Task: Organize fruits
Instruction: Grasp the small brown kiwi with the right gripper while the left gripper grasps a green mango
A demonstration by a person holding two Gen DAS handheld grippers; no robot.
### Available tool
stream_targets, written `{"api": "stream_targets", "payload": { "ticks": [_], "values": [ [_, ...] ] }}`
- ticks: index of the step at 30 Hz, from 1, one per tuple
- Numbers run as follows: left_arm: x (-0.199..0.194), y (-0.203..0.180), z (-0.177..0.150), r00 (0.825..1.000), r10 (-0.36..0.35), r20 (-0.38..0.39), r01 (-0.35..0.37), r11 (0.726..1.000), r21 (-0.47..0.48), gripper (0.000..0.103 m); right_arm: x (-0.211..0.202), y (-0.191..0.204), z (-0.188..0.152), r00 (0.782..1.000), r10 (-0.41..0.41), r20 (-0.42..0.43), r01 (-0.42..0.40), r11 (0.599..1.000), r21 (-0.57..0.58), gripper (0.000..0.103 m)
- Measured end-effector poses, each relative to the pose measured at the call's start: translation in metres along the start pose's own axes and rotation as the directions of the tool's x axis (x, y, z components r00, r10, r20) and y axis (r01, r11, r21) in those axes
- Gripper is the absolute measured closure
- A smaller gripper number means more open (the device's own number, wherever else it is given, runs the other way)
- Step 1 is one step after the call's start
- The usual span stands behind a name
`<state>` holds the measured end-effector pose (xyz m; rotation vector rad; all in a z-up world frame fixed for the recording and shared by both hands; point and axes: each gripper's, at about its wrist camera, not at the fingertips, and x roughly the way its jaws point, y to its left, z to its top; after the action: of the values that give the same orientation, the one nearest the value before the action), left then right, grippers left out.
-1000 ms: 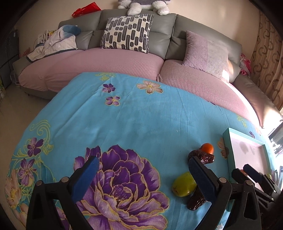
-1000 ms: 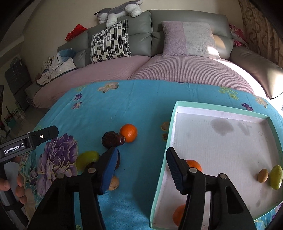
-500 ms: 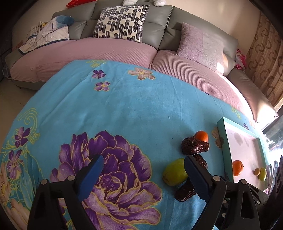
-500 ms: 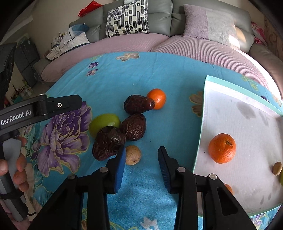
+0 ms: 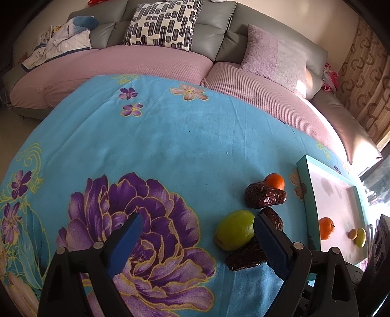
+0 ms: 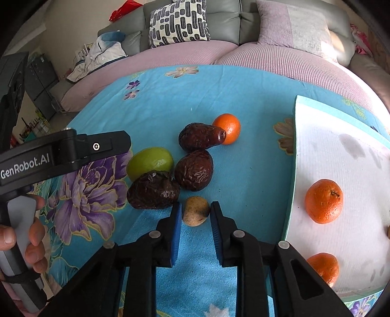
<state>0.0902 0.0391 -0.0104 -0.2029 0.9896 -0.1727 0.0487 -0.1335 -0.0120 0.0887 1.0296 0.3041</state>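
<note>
My right gripper [image 6: 196, 212] has its blue pads against both sides of a small tan fruit [image 6: 195, 211] that still rests on the blue floral cloth [image 6: 243, 170]. Just beyond it lie three dark wrinkled dates [image 6: 193, 170], a green fruit [image 6: 150, 161] and an orange [image 6: 228, 128]. To the right, the teal-rimmed white tray [image 6: 295, 146] holds two oranges [image 6: 324, 201]. My left gripper [image 5: 197, 229] is open above the purple flower print. The green fruit [image 5: 235, 230] sits just inside its right finger.
A grey sofa with pink covers and cushions [image 5: 165, 22] curves round the far side of the table. A person's hand [image 6: 36, 243] holds the left gripper's handle at the left. The tray [image 5: 307, 185] also holds a small tan fruit and a green one [image 5: 360, 237].
My right gripper moved left from the tray edge toward the loose fruit and narrowed its fingers onto the small tan fruit. The left gripper tilted down and drifted slightly toward the green fruit.
</note>
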Motion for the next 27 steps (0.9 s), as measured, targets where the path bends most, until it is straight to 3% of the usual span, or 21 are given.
{"api": "stream_targets", "payload": {
  "ticks": [6, 9, 13, 24, 27],
  "values": [
    [0.008, -0.005, -0.002, 1.0, -0.021, -0.023, 0.021, 1.0, 0.005, 0.01, -0.011, -0.01, 0.002, 0.999, -0.029, 0.038, 0.028, 0.999, 0.034, 0.079],
    [0.011, -0.01, -0.002, 0.999, -0.041, -0.031, 0.041, 0.999, 0.008, 0.021, -0.019, -0.017, 0.003, 0.997, -0.041, 0.058, 0.039, 0.998, 0.048, 0.079],
    [0.016, -0.019, -0.004, 0.997, -0.061, -0.046, 0.063, 0.998, 0.026, 0.022, -0.024, -0.021, 0.003, 0.997, -0.049, 0.067, 0.045, 0.997, 0.055, 0.079],
    [0.033, -0.033, -0.01, 0.988, -0.108, -0.106, 0.114, 0.992, 0.045, 0.054, -0.035, -0.031, 0.003, 0.994, -0.058, 0.088, 0.051, 0.996, 0.077, 0.079],
    [0.034, -0.036, -0.011, 0.989, -0.103, -0.105, 0.109, 0.992, 0.056, 0.054, -0.035, -0.032, 0.002, 0.994, -0.058, 0.089, 0.051, 0.996, 0.08, 0.079]
  ]
}}
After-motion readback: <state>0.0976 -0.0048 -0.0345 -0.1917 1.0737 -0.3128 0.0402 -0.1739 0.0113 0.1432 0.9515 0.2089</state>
